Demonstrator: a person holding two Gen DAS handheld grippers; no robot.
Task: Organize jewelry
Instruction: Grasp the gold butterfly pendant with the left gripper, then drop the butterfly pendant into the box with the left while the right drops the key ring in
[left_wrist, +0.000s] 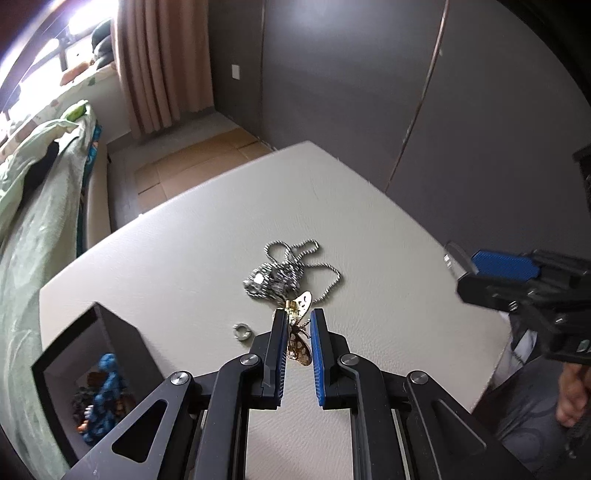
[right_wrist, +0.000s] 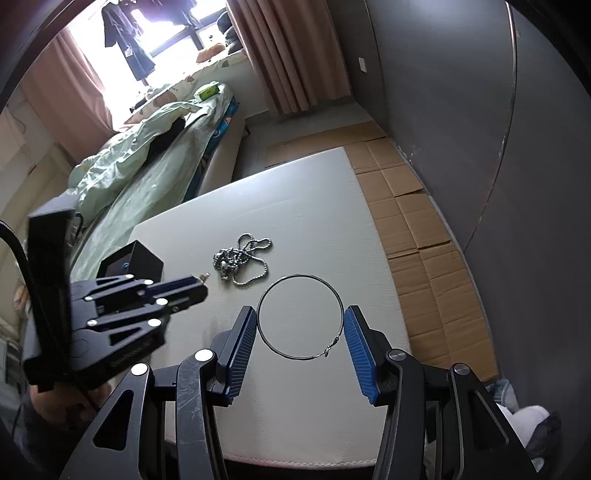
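Black box of beaded jewelry; left hand-held gripper pinching gold butterfly brooch; right hand-held gripper spread wide.

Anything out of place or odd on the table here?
The ball chain lies in a tangled heap. A small silver ring lies loose beside the black box. Nothing looks damaged.

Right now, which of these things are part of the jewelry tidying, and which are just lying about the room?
Part of the job:
gold butterfly pendant
silver ball chain
small silver ring
thin hoop
black box

Lying about:
bed
curtains
flattened cardboard
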